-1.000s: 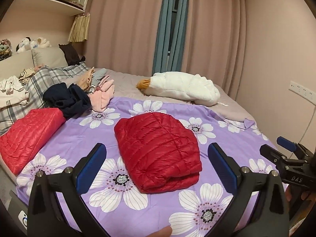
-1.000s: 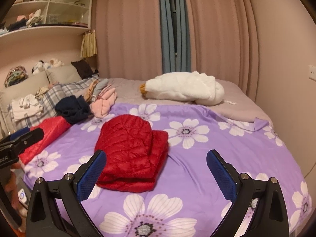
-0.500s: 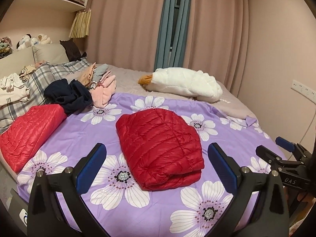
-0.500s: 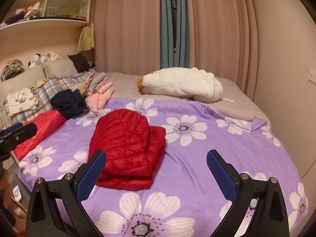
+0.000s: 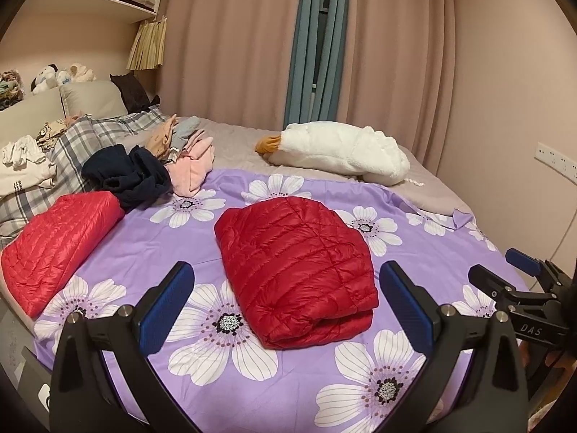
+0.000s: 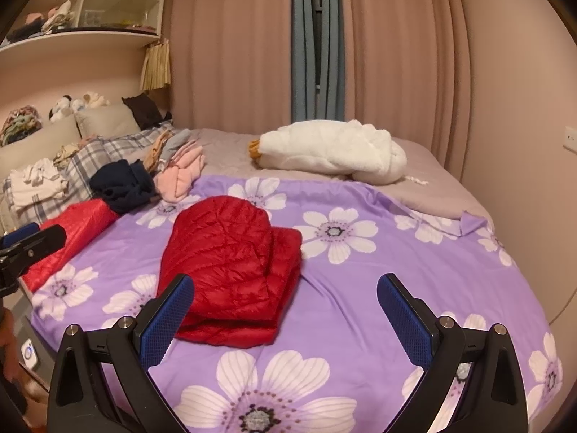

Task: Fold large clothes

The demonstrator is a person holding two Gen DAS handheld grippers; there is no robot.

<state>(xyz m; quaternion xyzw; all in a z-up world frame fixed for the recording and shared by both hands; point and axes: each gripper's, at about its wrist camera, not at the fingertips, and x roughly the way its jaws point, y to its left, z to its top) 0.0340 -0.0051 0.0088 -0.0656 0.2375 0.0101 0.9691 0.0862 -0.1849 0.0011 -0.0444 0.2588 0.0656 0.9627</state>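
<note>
A folded red puffer jacket (image 5: 295,267) (image 6: 230,270) lies in the middle of the purple flowered bedspread (image 5: 252,379) (image 6: 360,306). A second folded red jacket (image 5: 57,241) (image 6: 72,231) rests at the bed's left edge. My left gripper (image 5: 286,306) is open and held back from the near edge of the middle jacket, nothing between its blue pads. My right gripper (image 6: 285,314) is also open and empty, hovering to the right of that jacket; it shows at the right edge of the left wrist view (image 5: 519,281).
A heap of navy (image 5: 126,173) and pink clothes (image 5: 191,166) lies at the back left. A white goose plush (image 5: 339,155) sits toward the curtains. Plaid pillows (image 5: 43,180) and shelves are on the left; a wall with a socket strip (image 5: 555,160) is on the right.
Both grippers have drawn back and risen slightly from the bed, so the folded jacket sits farther off. Both stay open; the clothes have not moved.
</note>
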